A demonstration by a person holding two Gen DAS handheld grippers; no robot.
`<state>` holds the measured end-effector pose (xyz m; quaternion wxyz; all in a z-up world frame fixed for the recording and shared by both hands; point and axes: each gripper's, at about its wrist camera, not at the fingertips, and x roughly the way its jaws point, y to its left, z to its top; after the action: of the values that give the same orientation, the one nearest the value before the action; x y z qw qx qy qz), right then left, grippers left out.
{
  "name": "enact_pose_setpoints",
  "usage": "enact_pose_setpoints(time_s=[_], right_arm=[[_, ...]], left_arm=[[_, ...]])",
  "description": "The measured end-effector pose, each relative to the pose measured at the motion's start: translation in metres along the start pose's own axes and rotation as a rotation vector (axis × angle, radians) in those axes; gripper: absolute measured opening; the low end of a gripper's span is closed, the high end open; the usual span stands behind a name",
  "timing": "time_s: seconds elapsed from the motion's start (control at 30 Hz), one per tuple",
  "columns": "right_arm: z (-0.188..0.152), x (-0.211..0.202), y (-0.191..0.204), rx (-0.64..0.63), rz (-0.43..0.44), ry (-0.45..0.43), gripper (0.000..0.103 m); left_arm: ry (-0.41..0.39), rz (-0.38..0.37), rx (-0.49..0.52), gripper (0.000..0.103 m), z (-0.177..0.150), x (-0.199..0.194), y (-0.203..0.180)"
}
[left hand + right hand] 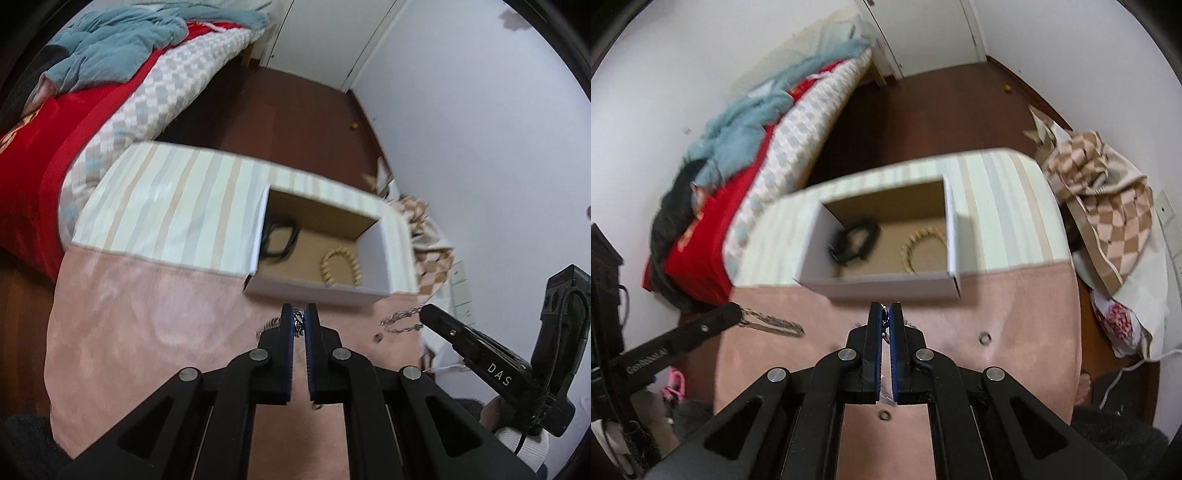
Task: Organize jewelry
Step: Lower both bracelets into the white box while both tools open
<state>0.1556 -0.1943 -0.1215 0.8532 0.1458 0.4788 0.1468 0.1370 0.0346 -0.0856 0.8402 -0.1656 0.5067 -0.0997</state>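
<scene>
Your left gripper (299,314) has its jaws drawn nearly together, and a silver chain (298,324) is pinched between the pads right at the tips, with a twisted length trailing off to the left over the pink cloth (147,314). In the right wrist view that same gripper (738,314) comes in from the left edge, the chain (772,323) hanging from its tip and lying across the cloth.

Your right gripper (885,314) is pressed close too, only a narrow slit between the blue pads, and a silver chain (885,334) is caught in that slit, with links showing below the tips. From the left wrist view, your right gripper (424,312) reaches in from the right with a chain (400,321) dangling off its tip above the cloth. Whether both grippers hold one chain or two, I cannot tell.

Both tips sit just in front of the open cardboard box (886,286), near its white front wall. Inside it lie a black bracelet (855,242) on the left and a gold beaded bracelet (923,247) on the right, apart from each other.

Two small rings rest on the cloth: one (985,338) to the right of your right gripper, another (884,415) beneath it.
</scene>
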Motion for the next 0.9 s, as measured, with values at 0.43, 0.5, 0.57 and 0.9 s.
enact_pose_setpoints(time_s=[0.43, 0.5, 0.57, 0.9], right_arm=[[0.081, 0.042, 0.003, -0.01, 0.021, 0.047, 0.003], [0.086, 0.059, -0.002, -0.004, 0.013, 0.077, 0.003], [0.094, 0.076, -0.007, 0.002, 0.004, 0.108, 0.003], [0.117, 0.125, -0.026, 0.058, 0.072, 0.24, 0.006]], left_arm=[[-0.006, -0.025, 0.079, 0.003, 0.08, 0.033, -0.031], [0.031, -0.023, 0.067, 0.003, 0.09, 0.054, -0.028], [0.066, -0.012, 0.058, 0.003, 0.097, 0.072, -0.025], [0.176, 0.146, 0.053, 0.009, 0.108, 0.12, -0.018]])
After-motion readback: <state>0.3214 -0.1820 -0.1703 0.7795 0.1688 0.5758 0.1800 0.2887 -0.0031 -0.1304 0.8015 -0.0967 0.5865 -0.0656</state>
